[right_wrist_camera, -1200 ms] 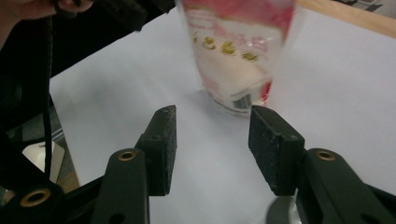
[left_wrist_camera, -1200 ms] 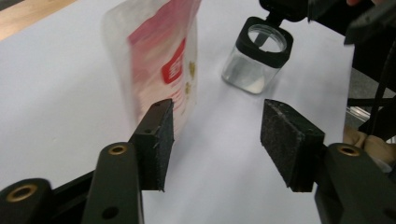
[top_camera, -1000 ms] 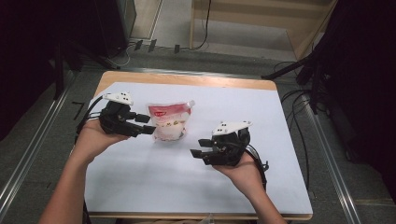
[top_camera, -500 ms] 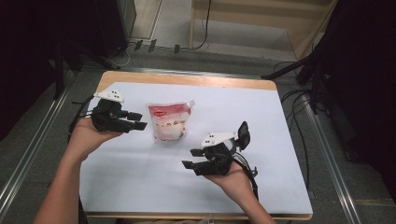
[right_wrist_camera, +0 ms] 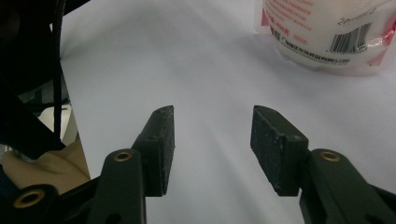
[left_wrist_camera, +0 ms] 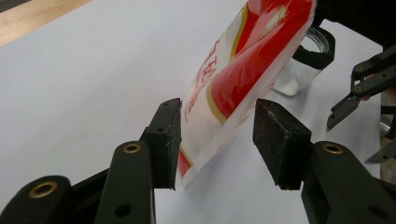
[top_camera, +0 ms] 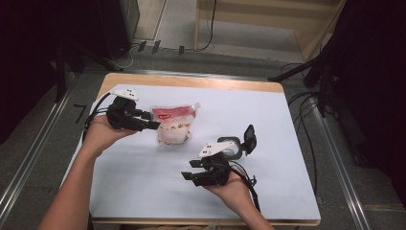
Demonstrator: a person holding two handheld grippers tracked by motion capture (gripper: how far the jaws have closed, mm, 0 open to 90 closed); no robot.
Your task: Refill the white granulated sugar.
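Left gripper (top_camera: 152, 123): at the desk's left side, reaching right toward the pouch; jaws parted, with the pouch's edge between them. The left gripper view shows the left pad against the film and a gap at the right pad, so nothing is clamped.
Pouch (top_camera: 173, 125): one, red and white, on the white desk (top_camera: 268, 120) left of centre, spout corner toward the far right, long axis running away from the person.
Key relation: the pouch sits in the left jaws' gap already, so closing them looks like the next move; the left hand is far nearer than the right.
Right gripper (top_camera: 187, 170): nearer the front edge, pointing left, jaws apart and empty, the pouch well off beyond them.
Jar (top_camera: 233, 147): one glass jar, black lid swung open, just behind the right gripper.
Count: two grippers, one pouch, one jar.
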